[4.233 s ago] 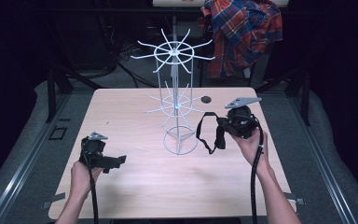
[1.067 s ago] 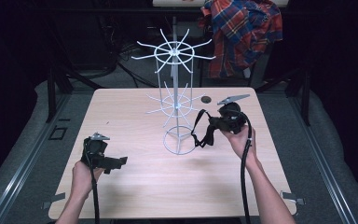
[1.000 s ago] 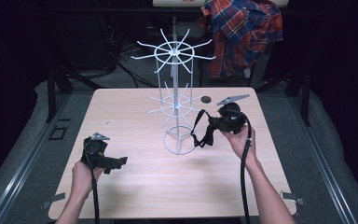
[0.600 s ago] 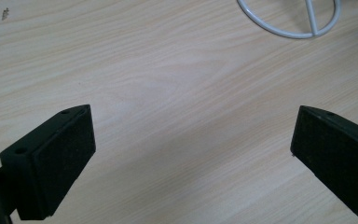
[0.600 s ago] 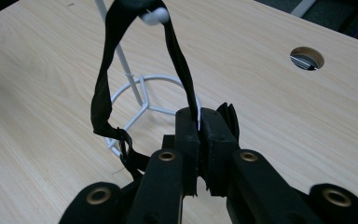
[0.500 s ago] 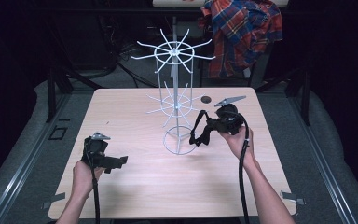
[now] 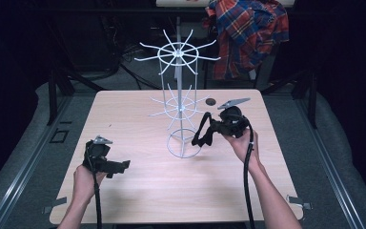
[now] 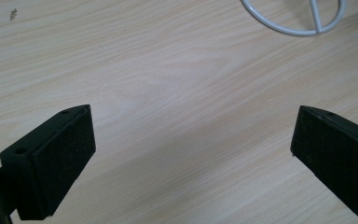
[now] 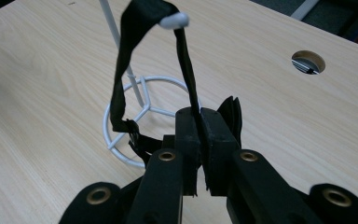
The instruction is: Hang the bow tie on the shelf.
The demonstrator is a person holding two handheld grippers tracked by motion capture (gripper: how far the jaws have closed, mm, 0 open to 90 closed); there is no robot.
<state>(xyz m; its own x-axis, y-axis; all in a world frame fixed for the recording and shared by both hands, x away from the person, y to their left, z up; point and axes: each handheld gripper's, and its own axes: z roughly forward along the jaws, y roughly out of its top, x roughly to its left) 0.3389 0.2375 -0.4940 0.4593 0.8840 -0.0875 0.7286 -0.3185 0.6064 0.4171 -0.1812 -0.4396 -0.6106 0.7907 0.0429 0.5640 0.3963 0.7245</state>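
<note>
The left hand-held gripper (image 7: 121, 165) is kept released low over the pale wooden bench (image 7: 138, 191). Farther on, a black fabric strap (image 9: 121, 88) is clamped in the right hand-held gripper (image 9: 200, 140), its loop draped over a white prong tip of the white wire rack (image 7: 181, 95).

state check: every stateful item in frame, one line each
left claw: open, empty, low over the table.
right claw: shut on the black strap.
black strap: loop draped over a white prong tip of the rack.
wire rack: upright on the table.
plaid shirt: hanging behind the table.
</note>
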